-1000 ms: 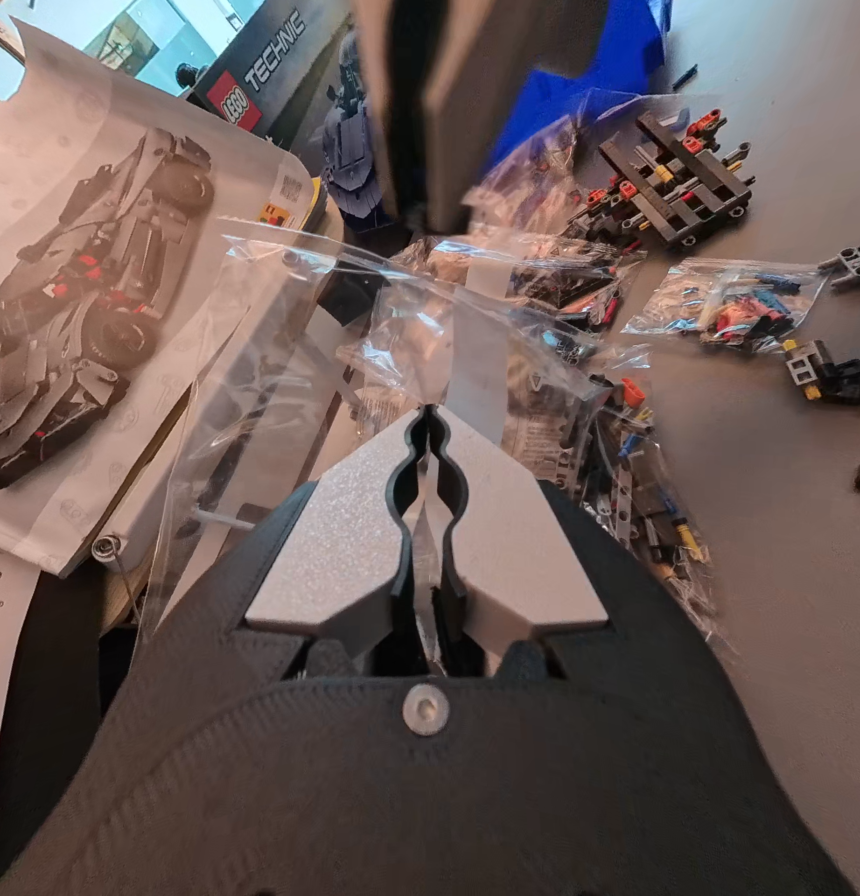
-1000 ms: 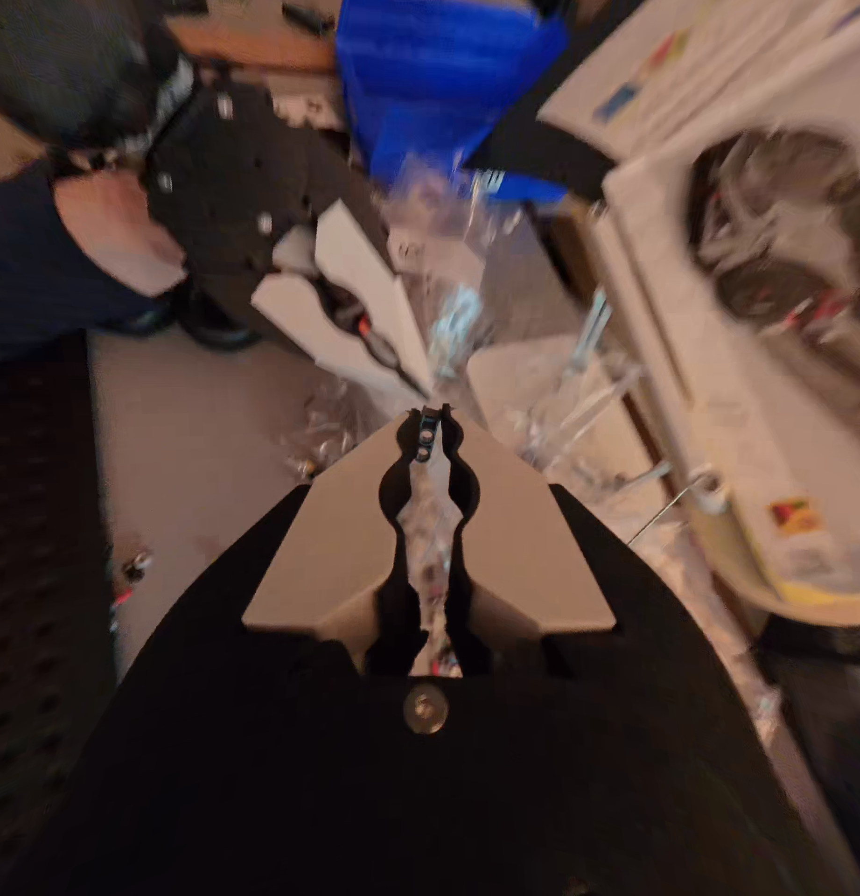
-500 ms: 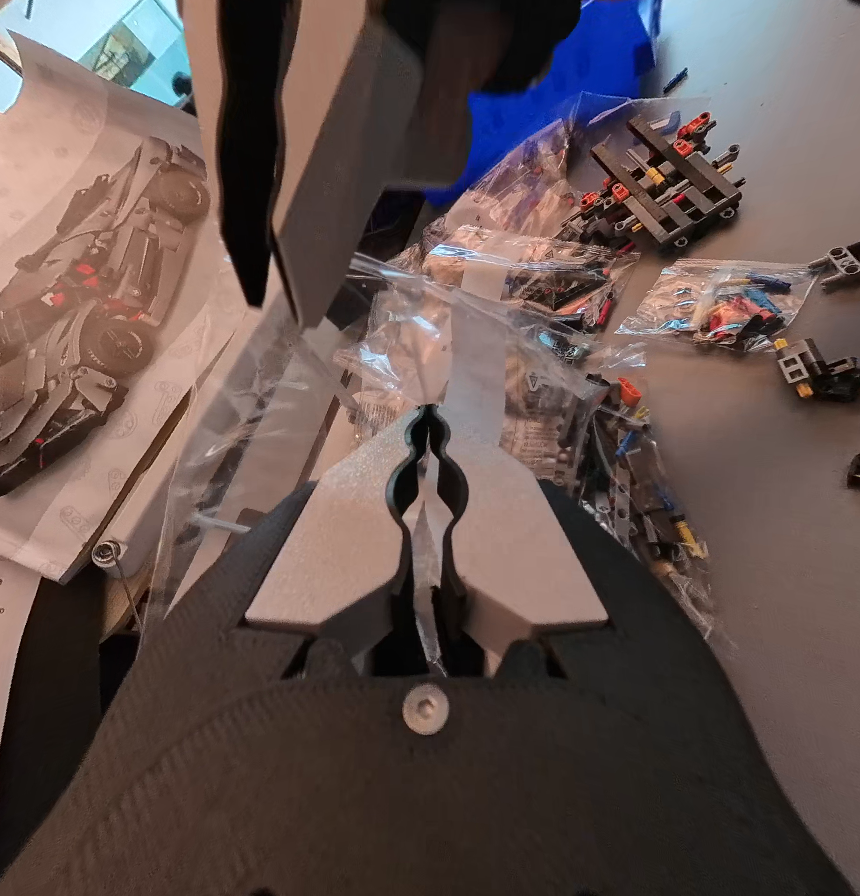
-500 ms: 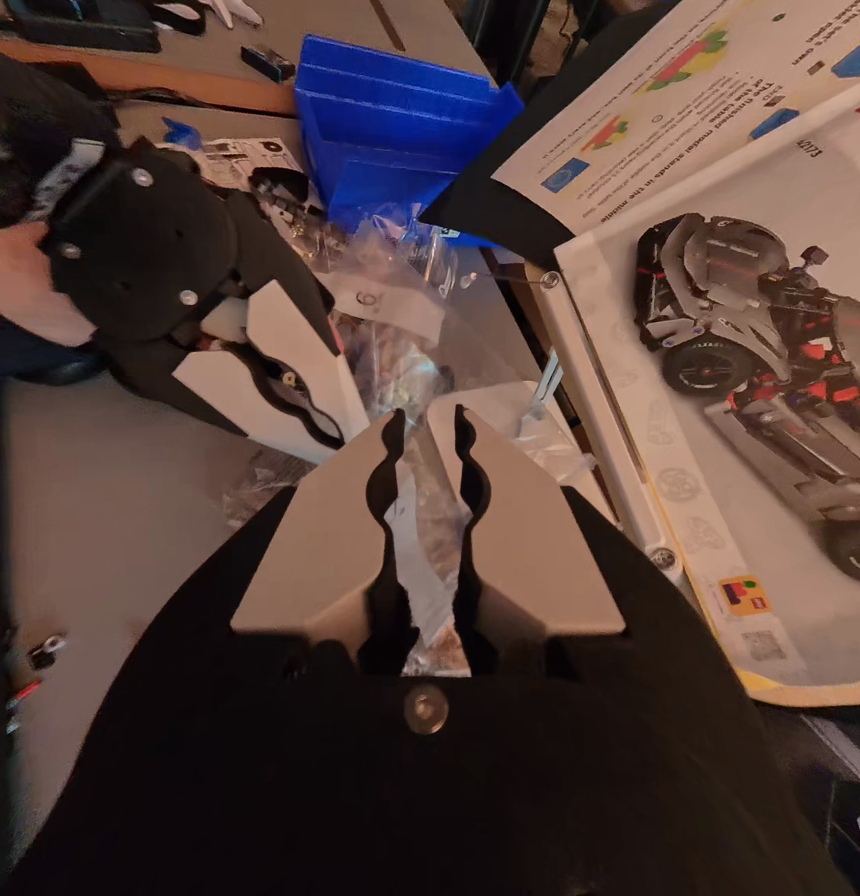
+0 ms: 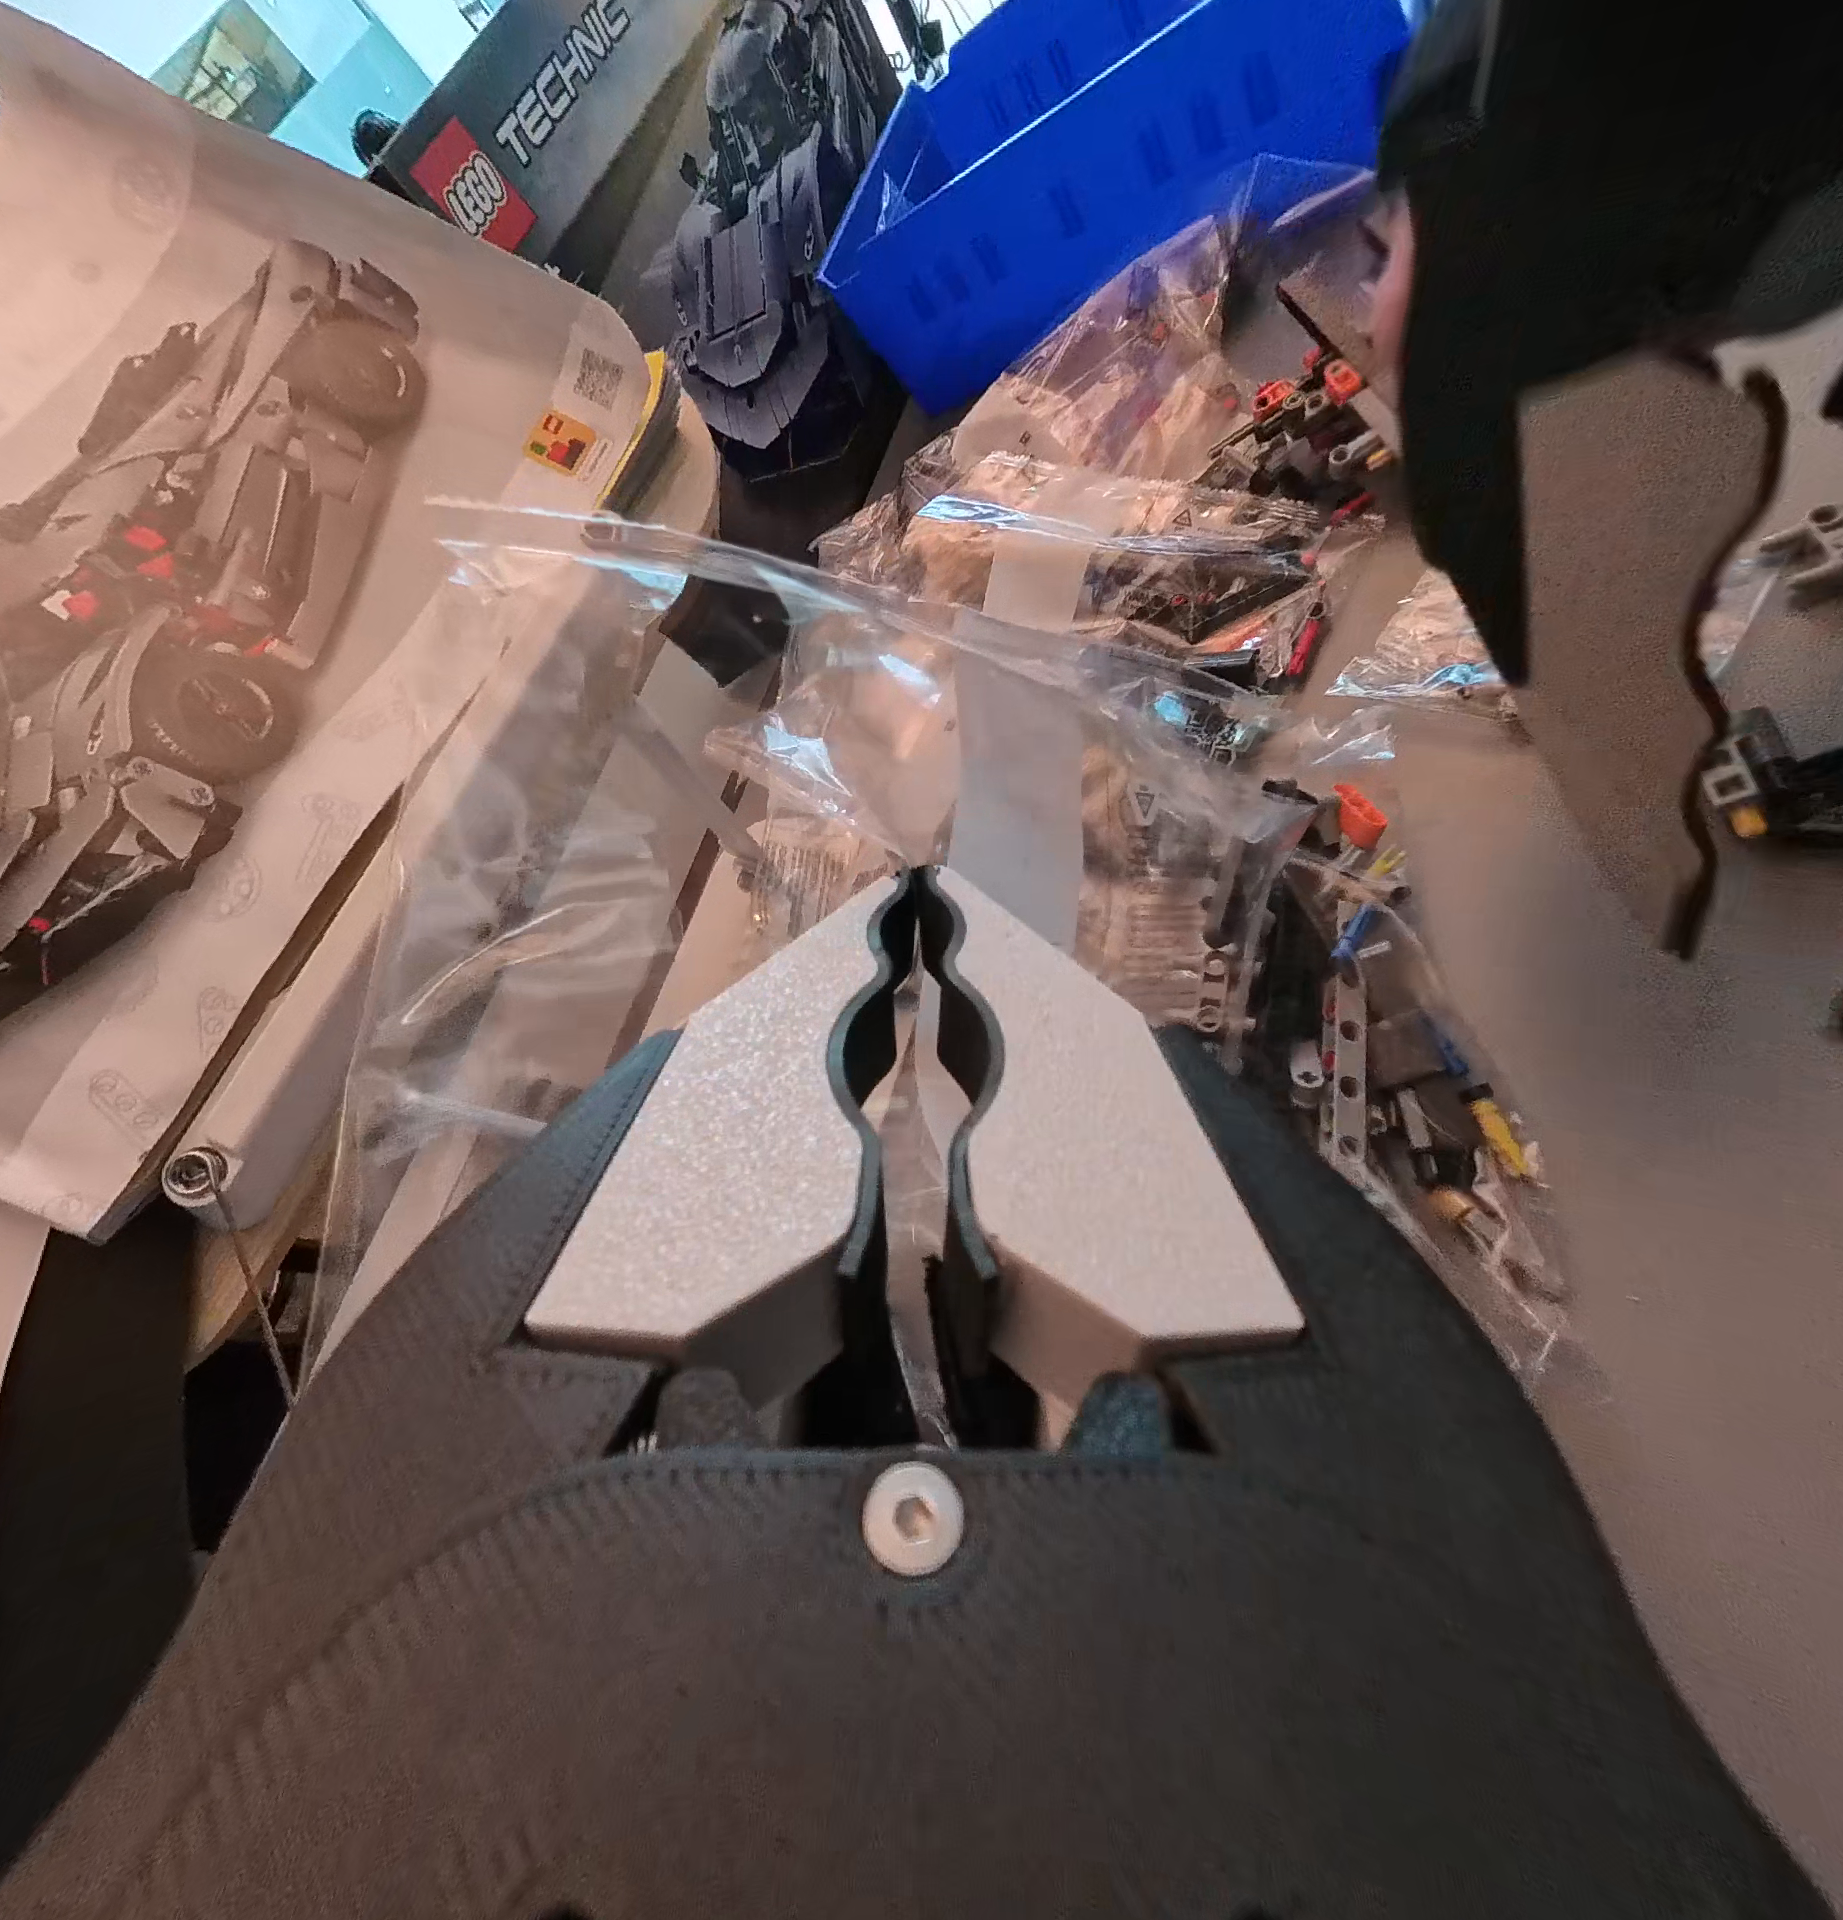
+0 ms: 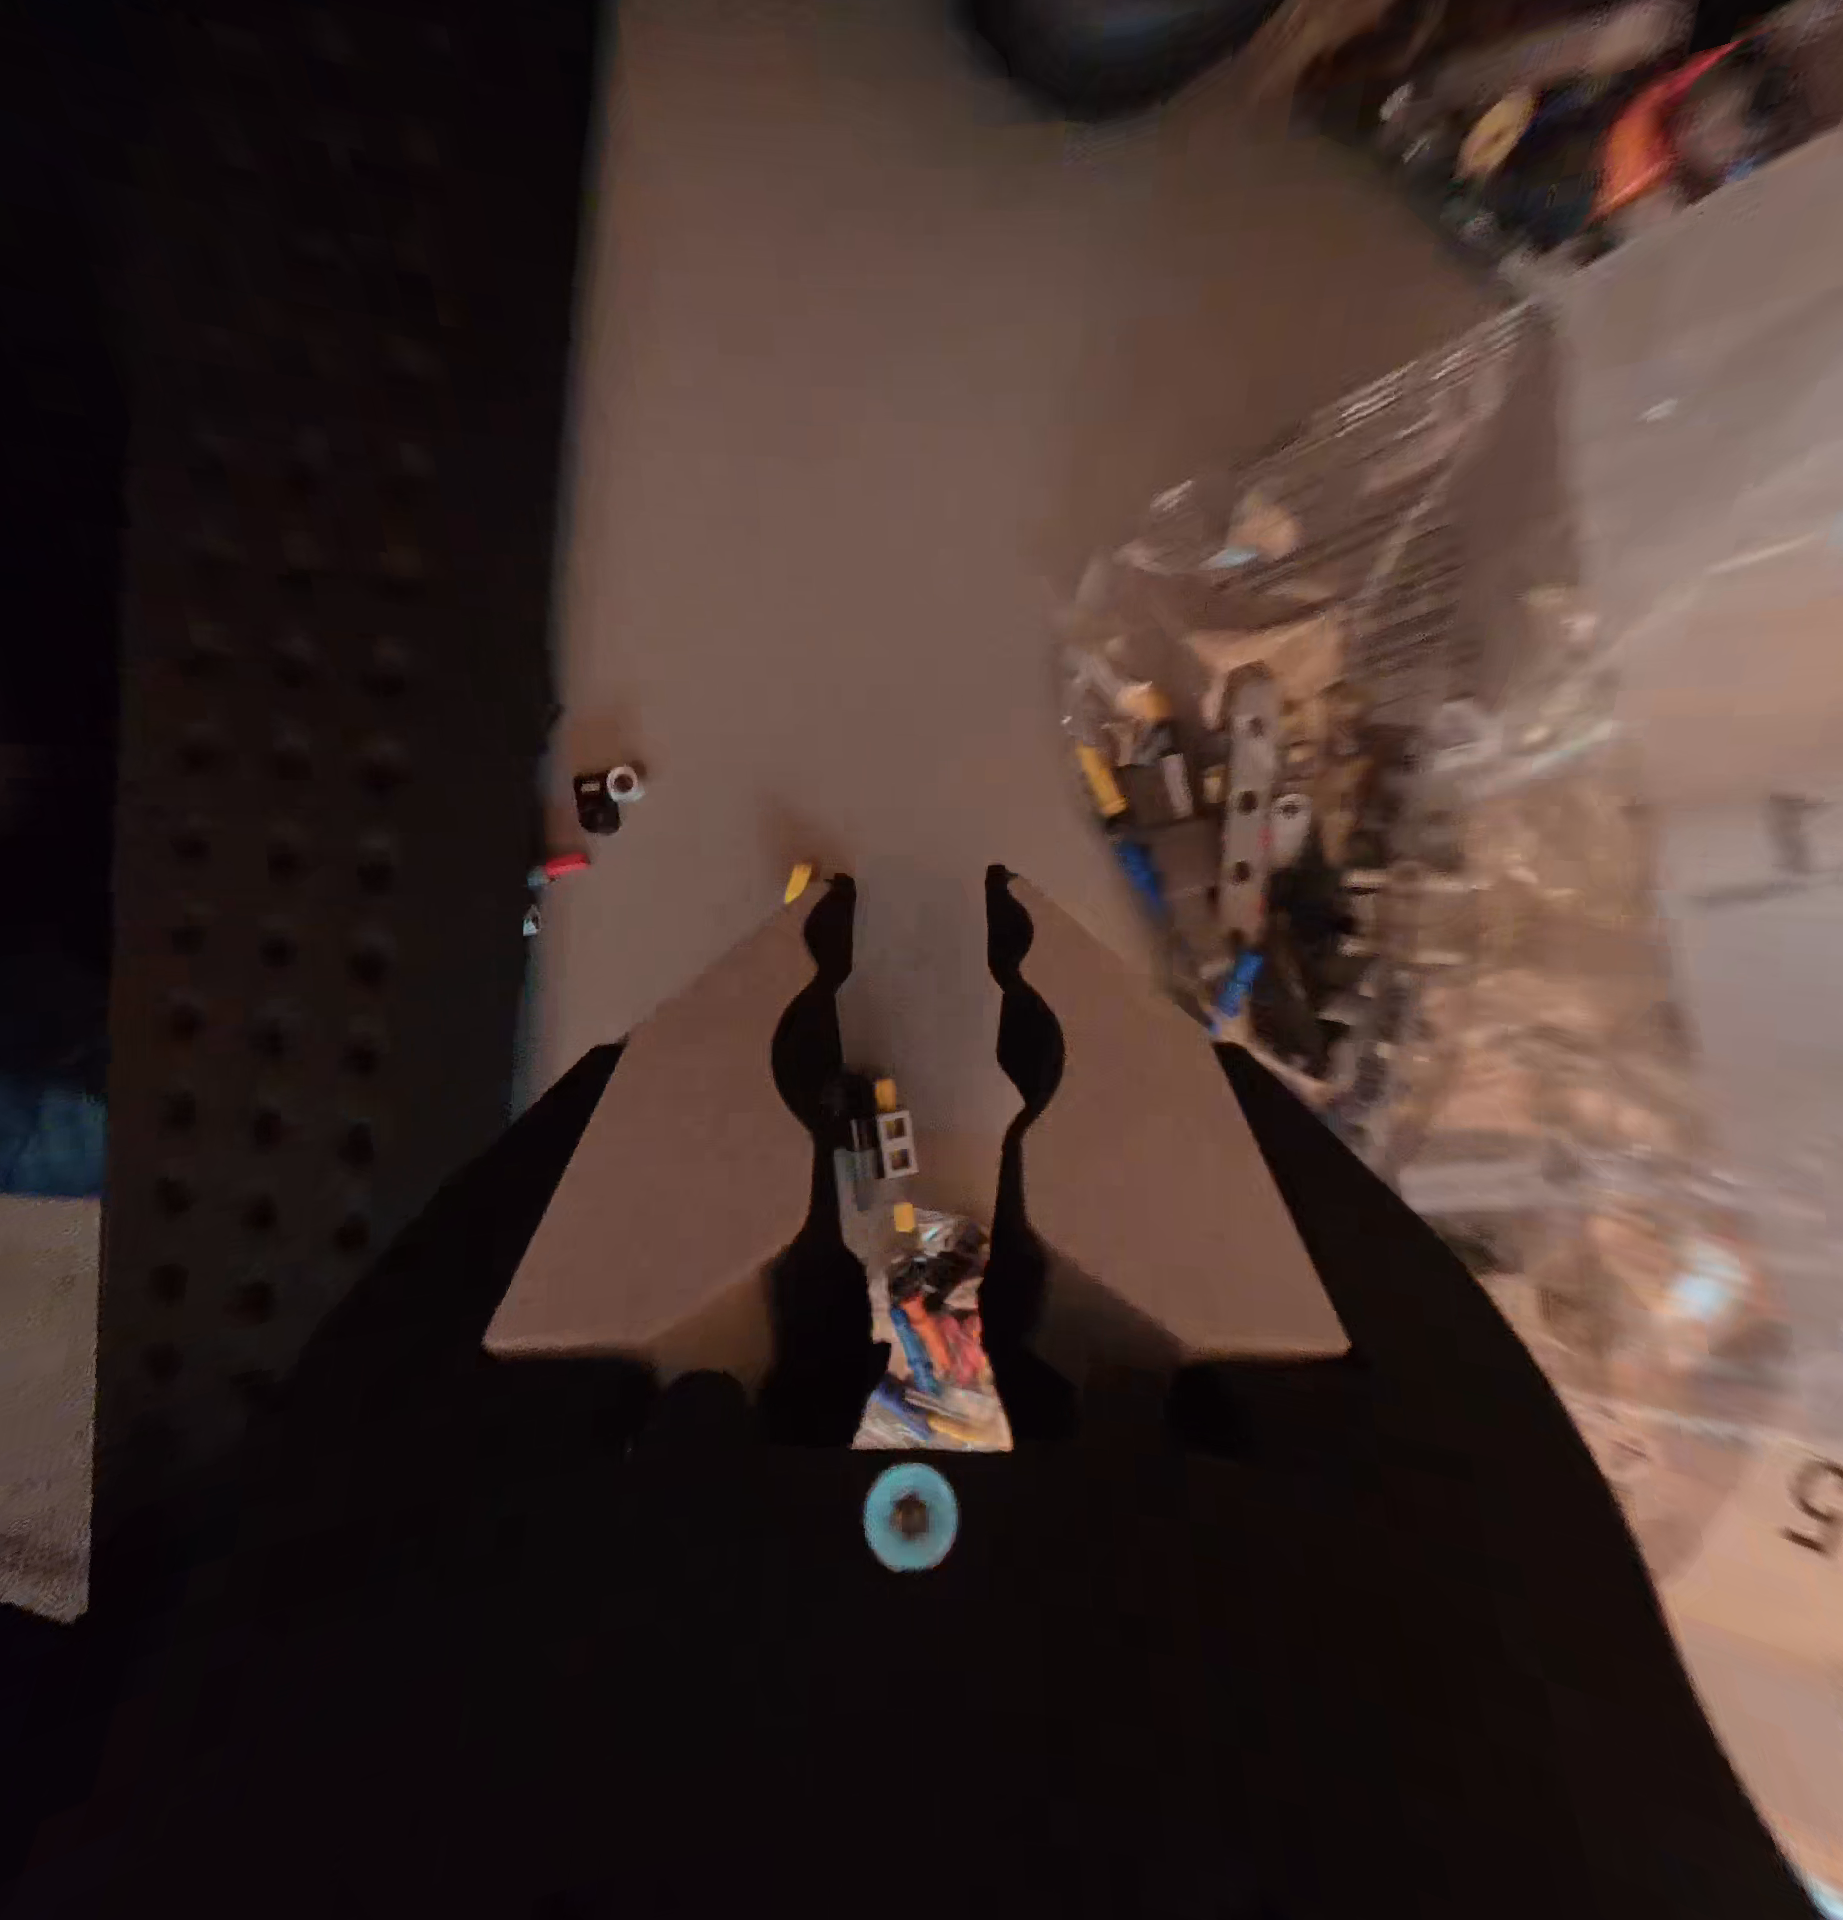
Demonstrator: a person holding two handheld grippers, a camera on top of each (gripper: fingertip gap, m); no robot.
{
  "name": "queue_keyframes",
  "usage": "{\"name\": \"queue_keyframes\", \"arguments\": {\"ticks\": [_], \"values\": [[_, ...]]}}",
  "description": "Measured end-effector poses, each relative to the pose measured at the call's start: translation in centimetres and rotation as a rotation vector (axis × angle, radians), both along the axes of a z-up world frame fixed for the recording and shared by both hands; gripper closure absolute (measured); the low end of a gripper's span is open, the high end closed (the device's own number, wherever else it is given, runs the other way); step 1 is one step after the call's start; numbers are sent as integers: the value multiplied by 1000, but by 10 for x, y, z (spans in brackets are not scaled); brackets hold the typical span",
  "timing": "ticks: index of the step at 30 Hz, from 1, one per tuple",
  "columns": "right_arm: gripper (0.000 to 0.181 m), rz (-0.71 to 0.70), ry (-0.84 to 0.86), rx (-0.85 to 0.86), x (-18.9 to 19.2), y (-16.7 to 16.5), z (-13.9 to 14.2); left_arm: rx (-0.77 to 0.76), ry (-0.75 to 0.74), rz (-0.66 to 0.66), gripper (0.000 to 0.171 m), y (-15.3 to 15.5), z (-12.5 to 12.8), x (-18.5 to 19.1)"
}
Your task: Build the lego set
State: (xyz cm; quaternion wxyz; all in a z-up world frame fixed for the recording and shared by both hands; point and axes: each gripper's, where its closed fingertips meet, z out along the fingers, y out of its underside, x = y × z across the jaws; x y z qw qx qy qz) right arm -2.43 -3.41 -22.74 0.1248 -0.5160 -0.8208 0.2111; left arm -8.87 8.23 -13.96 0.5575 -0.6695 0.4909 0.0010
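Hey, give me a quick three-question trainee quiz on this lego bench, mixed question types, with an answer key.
1. True or false: the left gripper is shut on the clear plastic bag.
2. The right gripper is: A) shut on a bag, B) open and empty above the table, C) shut on a yellow pin.
3. Fill in: the bin behind the bags of parts is coloured ____.

Key: 1 true; 2 B; 3 blue.
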Motion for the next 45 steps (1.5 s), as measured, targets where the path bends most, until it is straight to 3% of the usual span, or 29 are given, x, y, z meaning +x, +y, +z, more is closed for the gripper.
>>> {"name": "queue_keyframes", "arguments": {"ticks": [6,12,23,28,39,45], "values": [[157,34,-96,-20,15,-12,-35,-4,5,1,171,0,-2,0],[160,29,-70,-38,14,-13,-34,-7,7,-1,171,0,-3,1],[159,-116,2,-18,41,35,-16,-14,8,5,171,2,-5,-1],[155,-116,30,-33,54,41,-11,-19,12,7,171,3,-7,0],[149,-29,-47,-60,65,23,-31,-31,24,6,171,4,-13,2],[160,-24,-103,-42,66,23,-47,-34,25,6,171,4,-13,1]]}}
